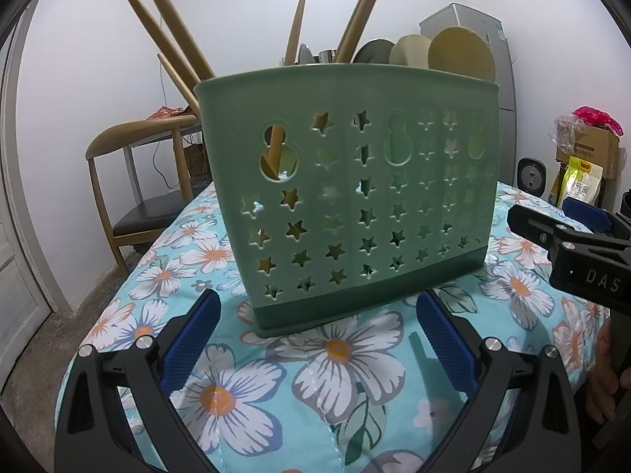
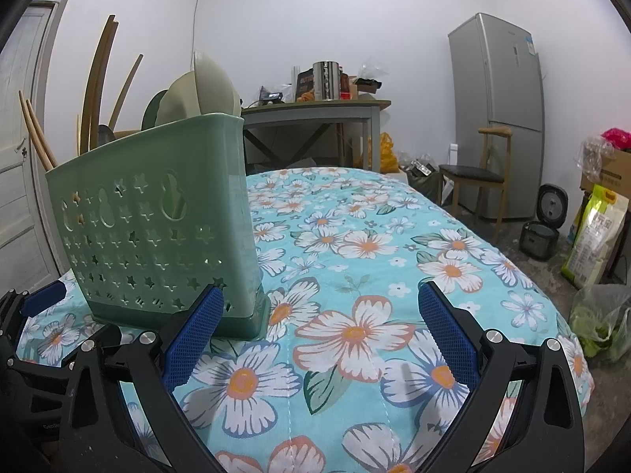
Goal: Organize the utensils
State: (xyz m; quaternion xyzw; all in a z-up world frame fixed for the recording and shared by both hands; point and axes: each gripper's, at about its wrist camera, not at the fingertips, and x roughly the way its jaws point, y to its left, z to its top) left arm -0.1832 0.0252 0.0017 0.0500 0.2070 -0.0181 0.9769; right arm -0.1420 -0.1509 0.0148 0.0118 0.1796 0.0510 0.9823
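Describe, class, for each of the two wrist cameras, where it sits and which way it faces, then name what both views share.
Left wrist: sits on the left gripper, facing the green utensil holder head-on; its open fingers, the right gripper and a hand show.
Right wrist: sits on the right gripper, facing across the floral tablecloth toward the fridge; its open fingers and the left gripper show.
Shared: holder, tablecloth, fridge.

Not much text showing: white letters "DAS" are sitting on the black body of the right hand-held gripper (image 1: 568, 236), and "BUTTE…" is peeking from a dark box (image 2: 305, 82) on the far grey desk (image 2: 315, 108).
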